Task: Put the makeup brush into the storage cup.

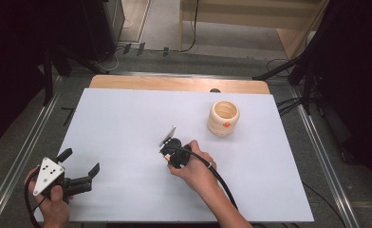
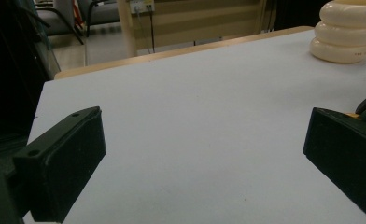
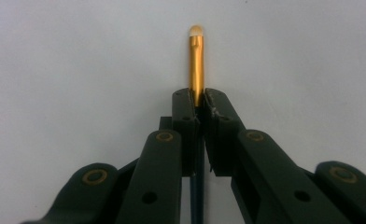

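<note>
A slim gold-coloured brush [image 3: 196,65] with a pale tip and a dark handle is clamped between the jaws of my right gripper [image 3: 198,100], pointing down at the white table top [image 1: 127,123]. In the high view the right gripper [image 1: 169,157] stands near the middle of the table, a hand wrapped around it. A cream ribbed pot [image 1: 223,118] with an open mouth stands to its upper right, apart from it. At the front left corner my left gripper [image 1: 81,161] is held low and open with nothing between its jaws [image 2: 204,154]. The pot [image 2: 344,35] lies far ahead of it.
The white sheet covers a wooden table whose bare strip [image 1: 174,84] shows at the far edge. Metal rails [image 1: 20,156] run along both sides. Cables and dark stands sit on the floor beyond. A cable [image 1: 219,178] trails from the right gripper along the forearm.
</note>
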`<control>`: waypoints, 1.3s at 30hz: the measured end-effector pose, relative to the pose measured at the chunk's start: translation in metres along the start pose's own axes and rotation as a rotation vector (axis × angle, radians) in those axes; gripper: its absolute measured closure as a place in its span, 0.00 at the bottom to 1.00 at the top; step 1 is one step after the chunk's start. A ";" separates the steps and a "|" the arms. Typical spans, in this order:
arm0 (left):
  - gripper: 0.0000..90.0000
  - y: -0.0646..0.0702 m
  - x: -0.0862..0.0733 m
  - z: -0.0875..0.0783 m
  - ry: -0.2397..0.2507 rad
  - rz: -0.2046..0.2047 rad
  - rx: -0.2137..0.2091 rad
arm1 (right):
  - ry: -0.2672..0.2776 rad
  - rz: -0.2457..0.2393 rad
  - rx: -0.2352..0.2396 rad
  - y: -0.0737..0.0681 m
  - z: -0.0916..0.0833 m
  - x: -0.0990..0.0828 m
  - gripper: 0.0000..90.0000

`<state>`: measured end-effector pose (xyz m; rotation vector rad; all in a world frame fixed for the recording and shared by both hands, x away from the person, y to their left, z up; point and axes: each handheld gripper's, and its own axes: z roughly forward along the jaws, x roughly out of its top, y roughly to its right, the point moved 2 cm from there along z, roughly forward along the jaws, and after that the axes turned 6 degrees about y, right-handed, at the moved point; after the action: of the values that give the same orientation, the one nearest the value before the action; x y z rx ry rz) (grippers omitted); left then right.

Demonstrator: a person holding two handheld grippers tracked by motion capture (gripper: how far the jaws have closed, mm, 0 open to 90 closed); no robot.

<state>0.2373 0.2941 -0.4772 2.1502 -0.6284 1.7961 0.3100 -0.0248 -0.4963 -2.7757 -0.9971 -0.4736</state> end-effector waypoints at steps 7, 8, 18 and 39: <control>0.00 0.000 0.000 0.000 -0.002 -0.003 0.002 | -0.003 0.018 0.017 0.003 -0.001 0.000 0.95; 0.00 -0.001 -0.001 0.000 -0.003 -0.003 0.002 | 0.003 0.019 0.021 0.003 -0.001 0.000 0.95; 0.00 -0.001 -0.001 0.000 -0.001 -0.003 0.005 | 0.183 0.057 -0.003 0.014 -0.018 -0.004 0.95; 0.00 -0.001 -0.001 0.000 0.003 -0.005 0.004 | 0.598 0.105 -0.050 0.036 -0.047 -0.020 0.95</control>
<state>0.2378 0.2949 -0.4782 2.1495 -0.6189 1.7994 0.3071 -0.0762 -0.4607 -2.4509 -0.6956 -1.2237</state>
